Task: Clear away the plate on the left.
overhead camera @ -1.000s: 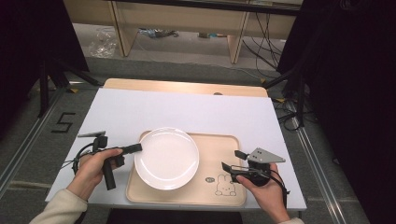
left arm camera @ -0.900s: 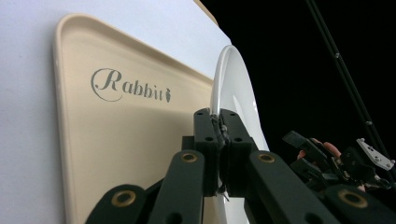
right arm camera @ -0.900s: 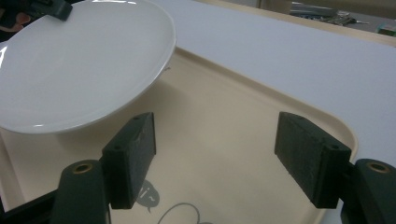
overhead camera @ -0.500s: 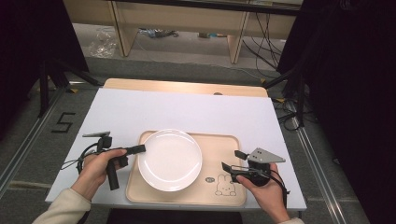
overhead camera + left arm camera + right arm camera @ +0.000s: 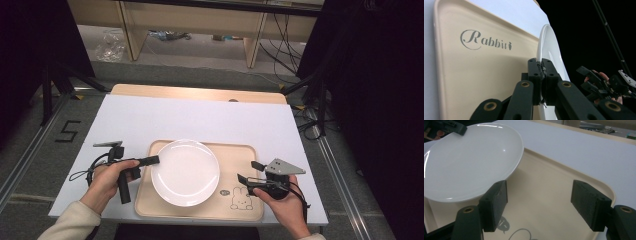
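A white plate [image 5: 185, 172] sits over the left part of a beige tray [image 5: 239, 152]. My left gripper [image 5: 156, 160] comes in from the left, shut on the plate's left rim. In the left gripper view the gripper [image 5: 543, 72] has its pads pinching the plate [image 5: 549, 45] edge-on, above the tray [image 5: 474, 70] printed "Rabbit". My right gripper [image 5: 247, 171] is open over the tray's right part, just right of the plate and apart from it. In the right gripper view the gripper [image 5: 541, 202] has nothing between its pads, and the plate [image 5: 469, 162] hangs tilted above the tray floor [image 5: 549, 185].
The tray lies at the front of a white table sheet [image 5: 200, 120], on a wooden table [image 5: 200, 92]. A rabbit drawing [image 5: 240, 199] marks the tray's front right corner. Dark stands and cables flank the table on the floor.
The left gripper and the plate have shifted slightly to the right over the tray. The right gripper has stayed where it was.
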